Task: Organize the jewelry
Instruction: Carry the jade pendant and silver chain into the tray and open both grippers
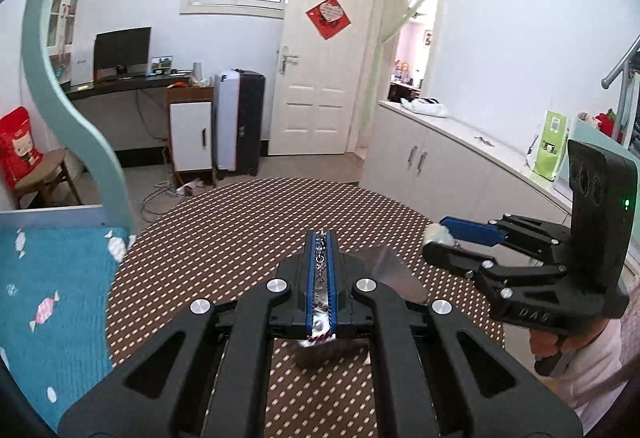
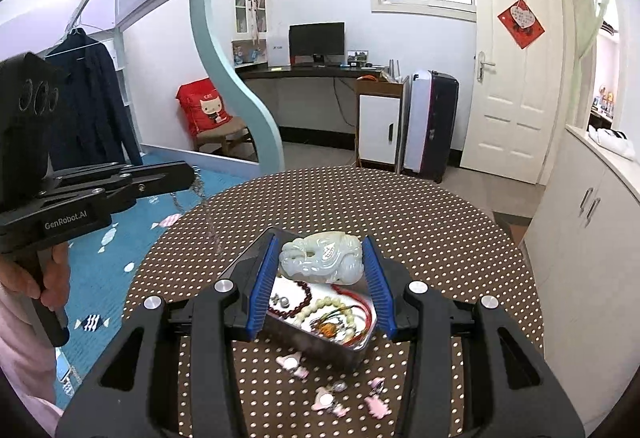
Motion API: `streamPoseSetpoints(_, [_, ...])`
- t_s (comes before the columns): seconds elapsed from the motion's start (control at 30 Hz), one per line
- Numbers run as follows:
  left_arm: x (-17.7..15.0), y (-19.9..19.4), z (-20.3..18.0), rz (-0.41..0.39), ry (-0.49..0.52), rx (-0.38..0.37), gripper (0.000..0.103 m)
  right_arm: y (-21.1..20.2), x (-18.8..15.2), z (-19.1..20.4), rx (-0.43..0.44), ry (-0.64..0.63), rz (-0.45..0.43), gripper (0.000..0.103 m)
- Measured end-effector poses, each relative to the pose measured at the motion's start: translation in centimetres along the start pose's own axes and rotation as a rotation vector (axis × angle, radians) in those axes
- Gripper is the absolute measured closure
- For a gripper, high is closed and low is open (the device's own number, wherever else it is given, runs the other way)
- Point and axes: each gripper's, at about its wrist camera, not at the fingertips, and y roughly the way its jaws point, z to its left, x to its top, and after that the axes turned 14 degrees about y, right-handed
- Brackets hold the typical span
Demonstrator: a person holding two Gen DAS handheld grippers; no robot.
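Observation:
My left gripper (image 1: 321, 236) is shut on a thin silver chain (image 1: 320, 263) that runs between its blue pads. In the right wrist view that chain (image 2: 211, 224) hangs from the left gripper (image 2: 194, 174) down toward the table. My right gripper (image 2: 320, 238) is shut on a pale jade carving (image 2: 320, 258), held above an open metal tin (image 2: 360, 344). The tin holds a dark red bead bracelet (image 2: 294, 304), a cream bead bracelet (image 2: 334, 304) and a red cord. In the left wrist view the right gripper (image 1: 434, 236) is at the right with the pale carving between its fingers.
A round table with a brown dotted cloth (image 2: 440, 230) carries the tin. Several pink ornaments (image 2: 332, 400) lie on the cloth in front of the tin. A blue candy-print bed cover (image 1: 52, 298) lies left of the table. White cabinets (image 2: 580, 238) stand to the right.

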Motion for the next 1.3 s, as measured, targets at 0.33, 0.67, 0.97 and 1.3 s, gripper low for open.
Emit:
streamPoseSetpoints(0.33, [-0.8,7.1,-0.9,0.120,-0.024,-0.072,0.099,3.1,-1.0,-1.8,-0.004,0.059,0.081,0.062])
streamPoseSetpoints(0.67, [-3.6,10.7,-1.0,0.254,-0.033,-0.079,0.079,5.6,-1.4,-2.1,-0.005,0.079,0.158,0.062])
streamPoseSetpoints(0.97, [-5.2,9.9,-0.4,0.274,-0.044,-0.072,0.073,8.0,-1.6,-1.2,-0.063,0.041,0.219,0.062])
streamPoseSetpoints(1.3, [-5.2,9.1,0.0,0.254,-0.043,-0.077,0.067,9.8,-1.8,-0.6,-0.083,0.036,0.300,0.079])
